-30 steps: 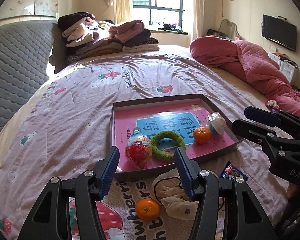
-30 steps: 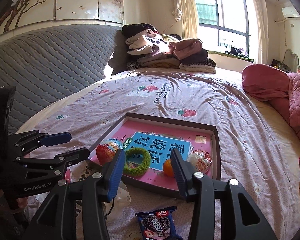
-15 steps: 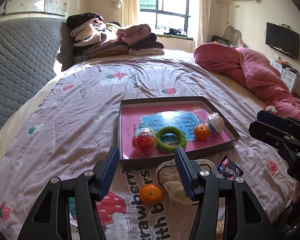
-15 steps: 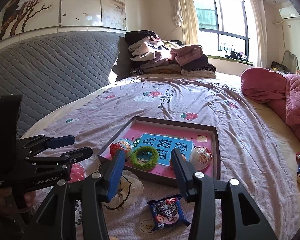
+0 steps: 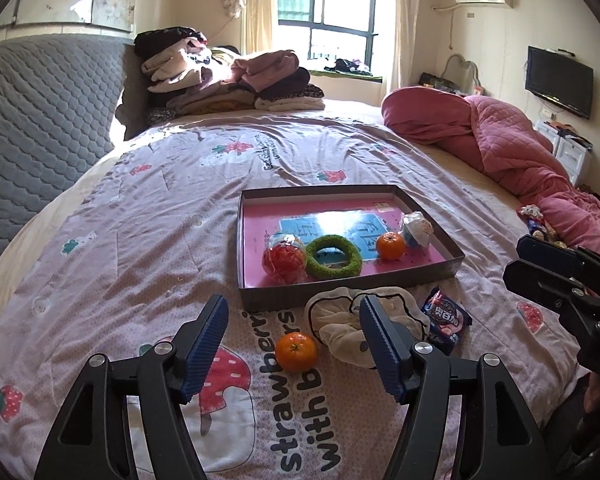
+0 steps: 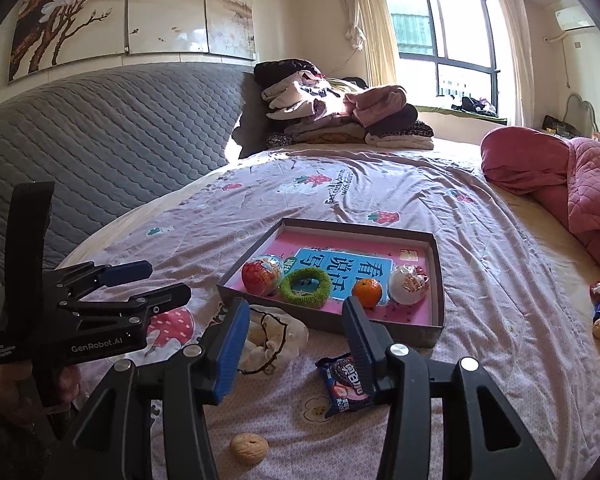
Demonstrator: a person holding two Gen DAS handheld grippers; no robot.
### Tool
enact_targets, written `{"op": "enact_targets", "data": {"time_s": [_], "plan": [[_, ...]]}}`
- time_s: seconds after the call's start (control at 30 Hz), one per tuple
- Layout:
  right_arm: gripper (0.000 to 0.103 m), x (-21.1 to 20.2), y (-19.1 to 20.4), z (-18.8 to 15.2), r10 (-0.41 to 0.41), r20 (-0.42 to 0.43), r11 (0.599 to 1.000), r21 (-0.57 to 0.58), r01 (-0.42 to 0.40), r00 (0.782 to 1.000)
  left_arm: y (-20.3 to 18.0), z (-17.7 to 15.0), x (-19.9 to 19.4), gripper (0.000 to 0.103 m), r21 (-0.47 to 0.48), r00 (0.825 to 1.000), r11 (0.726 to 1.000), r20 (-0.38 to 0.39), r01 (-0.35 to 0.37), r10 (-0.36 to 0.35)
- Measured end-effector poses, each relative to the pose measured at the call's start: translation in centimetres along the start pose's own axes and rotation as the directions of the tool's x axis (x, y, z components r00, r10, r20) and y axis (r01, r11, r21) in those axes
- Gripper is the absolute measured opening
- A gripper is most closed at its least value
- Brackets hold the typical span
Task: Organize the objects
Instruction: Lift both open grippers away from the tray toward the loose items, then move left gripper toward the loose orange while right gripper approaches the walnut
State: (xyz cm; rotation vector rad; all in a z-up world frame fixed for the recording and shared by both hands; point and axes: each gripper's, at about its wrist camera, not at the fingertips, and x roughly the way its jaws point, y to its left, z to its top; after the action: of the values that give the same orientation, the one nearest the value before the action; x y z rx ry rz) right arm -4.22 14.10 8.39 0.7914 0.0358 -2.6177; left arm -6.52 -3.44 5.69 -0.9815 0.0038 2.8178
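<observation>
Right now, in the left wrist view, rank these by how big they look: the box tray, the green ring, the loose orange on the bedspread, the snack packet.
1. box tray
2. green ring
3-4. snack packet and loose orange: look alike; the orange lies nearer the camera, so unranked.

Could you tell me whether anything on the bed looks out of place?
Yes: an orange, a cream cloth, a snack packet and a walnut lie loose on the bedspread in front of the tray, which already holds similar items.
</observation>
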Motion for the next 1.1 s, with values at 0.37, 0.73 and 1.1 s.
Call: {"op": "enact_targets", "data": {"time_s": [0.37,0.73,1.1], "plan": [[0.048,-1.0,1.1,-2.4,0.005,-0.039,1.0,-0.002,-0.006,0.999,-0.8,-2.5,-0.9,0.07,0.03,0.999,1.0,-0.038,-0.008,0.009],[0.048,-1.7,1.6,-4.1,0.005,-0.069,1.0,-0.013,-0.006,0.998,-0.7,-4.3,-0.8,0.07,0.042,0.997,0.999,-0.079,-0.022,0.025],[0.048,-1.1,2.0,-5.7,0.011,-0.122,1.0,-0.012,-0.012,0.992,-0.9,-5.3,0.2,0.07,0.049,0.992,0.999,-0.122,-0.019,0.025]]}}
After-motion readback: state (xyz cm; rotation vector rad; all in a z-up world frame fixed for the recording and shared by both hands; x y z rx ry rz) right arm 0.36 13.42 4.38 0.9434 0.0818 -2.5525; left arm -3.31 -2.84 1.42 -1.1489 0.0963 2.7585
